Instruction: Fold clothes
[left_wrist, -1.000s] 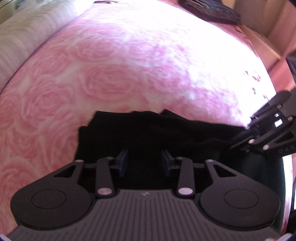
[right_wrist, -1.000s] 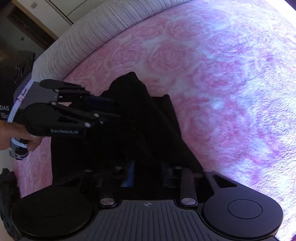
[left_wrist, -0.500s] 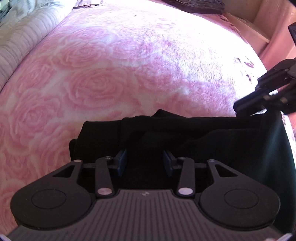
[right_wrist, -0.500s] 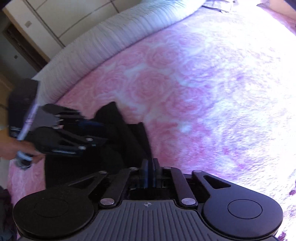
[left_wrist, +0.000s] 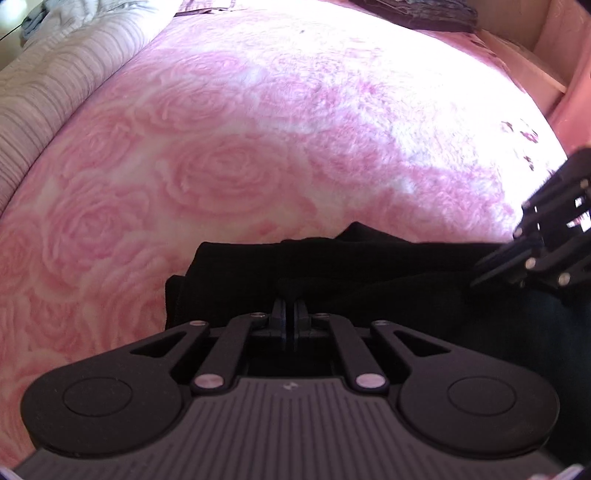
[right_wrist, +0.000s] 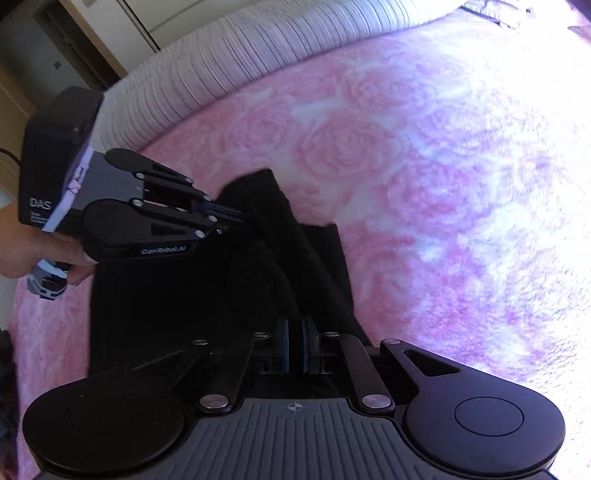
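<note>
- Black crumpled fabric garment (left_wrist: 369, 273) lies on the pink rose-patterned fleece blanket (left_wrist: 221, 177) covering the bed.
- Left gripper (left_wrist: 290, 314): jaws pinched closed on a garment fold.
- Right gripper (right_wrist: 293, 343): jaws closed on the garment's edge.

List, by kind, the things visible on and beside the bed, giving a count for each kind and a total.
Black garment: 1
Pink rose-patterned blanket: 1
Grey ribbed bedding: 1
Dark item at the far edge of the bed: 1
Handheld grippers: 2, the left gripper and the right gripper
Total: 6
</note>
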